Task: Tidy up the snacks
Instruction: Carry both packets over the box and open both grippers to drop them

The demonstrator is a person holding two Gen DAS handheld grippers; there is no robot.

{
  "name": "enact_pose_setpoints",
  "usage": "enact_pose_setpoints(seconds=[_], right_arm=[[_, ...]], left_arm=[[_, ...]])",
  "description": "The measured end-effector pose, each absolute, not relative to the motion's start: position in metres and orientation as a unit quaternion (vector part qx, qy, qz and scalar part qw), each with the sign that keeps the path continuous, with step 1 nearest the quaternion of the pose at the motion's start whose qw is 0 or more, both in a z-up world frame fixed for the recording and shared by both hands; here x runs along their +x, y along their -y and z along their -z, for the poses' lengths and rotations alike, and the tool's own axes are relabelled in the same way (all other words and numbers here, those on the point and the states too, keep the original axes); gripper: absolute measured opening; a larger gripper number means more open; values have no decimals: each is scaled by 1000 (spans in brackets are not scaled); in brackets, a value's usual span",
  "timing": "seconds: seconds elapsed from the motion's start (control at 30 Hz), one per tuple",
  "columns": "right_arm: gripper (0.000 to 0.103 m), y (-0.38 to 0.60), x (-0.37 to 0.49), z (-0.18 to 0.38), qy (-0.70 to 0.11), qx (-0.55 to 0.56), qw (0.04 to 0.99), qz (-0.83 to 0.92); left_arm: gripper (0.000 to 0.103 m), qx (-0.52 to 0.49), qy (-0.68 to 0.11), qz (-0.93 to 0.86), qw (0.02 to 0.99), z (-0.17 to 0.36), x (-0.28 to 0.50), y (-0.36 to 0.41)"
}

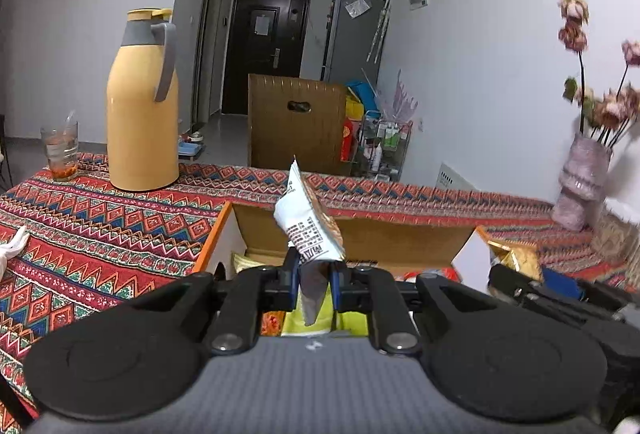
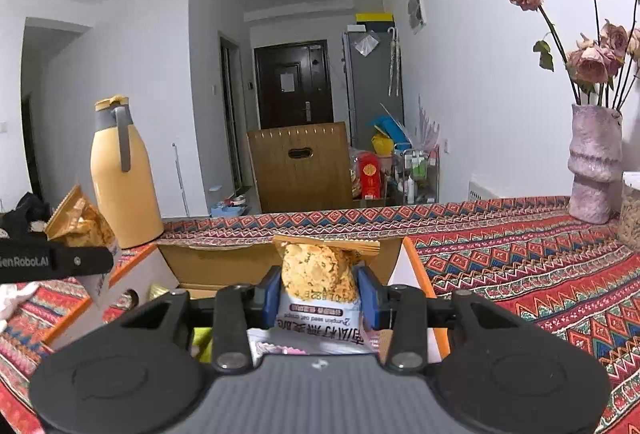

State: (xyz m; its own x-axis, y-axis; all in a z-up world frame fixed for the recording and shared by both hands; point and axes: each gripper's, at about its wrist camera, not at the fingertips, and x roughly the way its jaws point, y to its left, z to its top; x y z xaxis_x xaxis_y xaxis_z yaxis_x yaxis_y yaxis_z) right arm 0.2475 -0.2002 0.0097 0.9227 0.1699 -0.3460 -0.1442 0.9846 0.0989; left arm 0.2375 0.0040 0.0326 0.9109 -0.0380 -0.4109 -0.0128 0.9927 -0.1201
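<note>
An open cardboard box (image 1: 360, 238) with orange-edged flaps sits on the patterned tablecloth, with several snack packets inside. My left gripper (image 1: 314, 276) is shut on a white snack packet (image 1: 310, 226), held edge-on above the box. My right gripper (image 2: 318, 292) is shut on an oat crisp packet (image 2: 316, 274) with an orange top edge, above the same box (image 2: 224, 266). The left gripper with its packet (image 2: 82, 224) shows at the left of the right wrist view. The right gripper (image 1: 516, 276) shows at the box's right side in the left wrist view.
A yellow thermos jug (image 1: 142, 106) and a glass (image 1: 61, 150) stand at the table's far left. A pink vase of dried roses (image 2: 594, 162) stands at the far right beside a jar (image 2: 632, 210). A wooden chair back (image 1: 296, 122) is behind the table.
</note>
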Motion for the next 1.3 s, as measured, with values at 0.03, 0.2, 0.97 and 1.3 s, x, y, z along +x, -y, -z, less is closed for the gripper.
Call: enact_pose_setpoints(seconds=[0.03,0.2,0.97,1.3], right_arm=[[39,200,249,-8,-183,36,979,-82],[39,195,252,2,-208,24,974,-83],[103,199,238,-4,-191,52,978,-67],[103,199,235,-7,-186,50,979,-69]], left_arm=[[15,-60,-216,10,974,-30,240,-5],[15,-75,-238,8,968,-20,247,-13],[103,-79,-201,-32,976,-28,222,-7],[103,-86,-203,-30,975,-33,219,-8]])
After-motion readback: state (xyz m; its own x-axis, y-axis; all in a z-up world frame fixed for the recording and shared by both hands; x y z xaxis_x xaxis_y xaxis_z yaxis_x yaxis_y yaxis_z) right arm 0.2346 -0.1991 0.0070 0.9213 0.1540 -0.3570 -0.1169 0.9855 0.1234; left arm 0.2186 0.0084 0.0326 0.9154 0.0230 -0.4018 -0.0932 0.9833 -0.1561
